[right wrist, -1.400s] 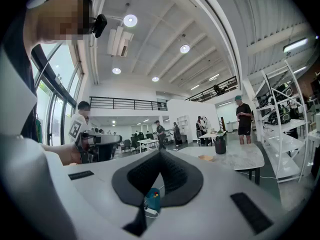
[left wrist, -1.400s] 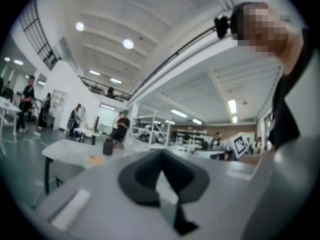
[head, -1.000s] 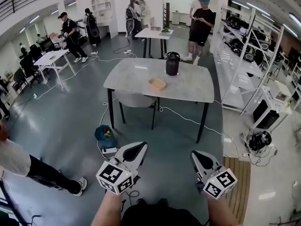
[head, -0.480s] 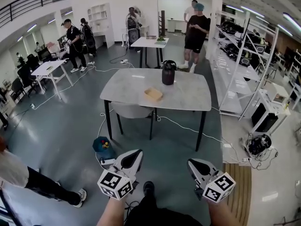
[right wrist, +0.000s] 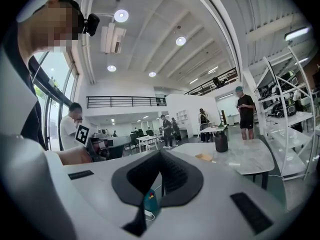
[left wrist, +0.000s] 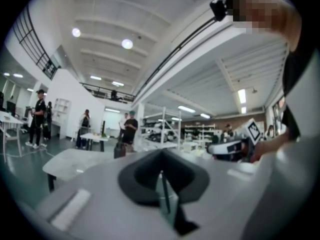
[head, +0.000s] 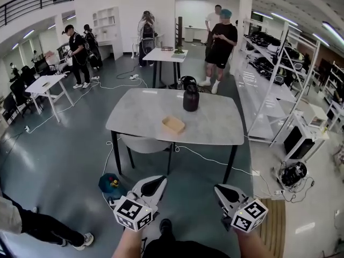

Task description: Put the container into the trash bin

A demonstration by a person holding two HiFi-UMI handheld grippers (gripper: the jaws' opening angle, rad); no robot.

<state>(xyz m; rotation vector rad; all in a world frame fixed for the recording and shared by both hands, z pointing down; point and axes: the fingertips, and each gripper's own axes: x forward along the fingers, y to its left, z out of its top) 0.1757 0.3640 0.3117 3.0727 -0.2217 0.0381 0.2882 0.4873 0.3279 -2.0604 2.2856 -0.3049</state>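
Observation:
A shallow tan container (head: pixel 173 124) lies near the middle of a grey table (head: pixel 140 112). The black trash bin (head: pixel 191 98) stands upright behind it on the same table. My left gripper (head: pixel 160 180) and right gripper (head: pixel 218 188) are held level over the floor, well short of the table, both shut with nothing between the jaws. In the right gripper view, past the shut right gripper (right wrist: pixel 160 154), the container (right wrist: pixel 204 157) and the bin (right wrist: pixel 221 142) show far off on the table (right wrist: pixel 245 159). The left gripper (left wrist: pixel 161 156) points past the table's edge (left wrist: pixel 70 159).
A pale chair (head: pixel 145 142) is tucked under the table. A blue bag (head: pixel 109 183) and cables lie on the floor to the front left. Metal shelving (head: pixel 285 90) lines the right side. Several people stand beyond the table, and someone's leg (head: pixel 43 229) reaches in at the left.
The table, container and bin have come closer as the person walks toward them. Both grippers stay shut and side by side.

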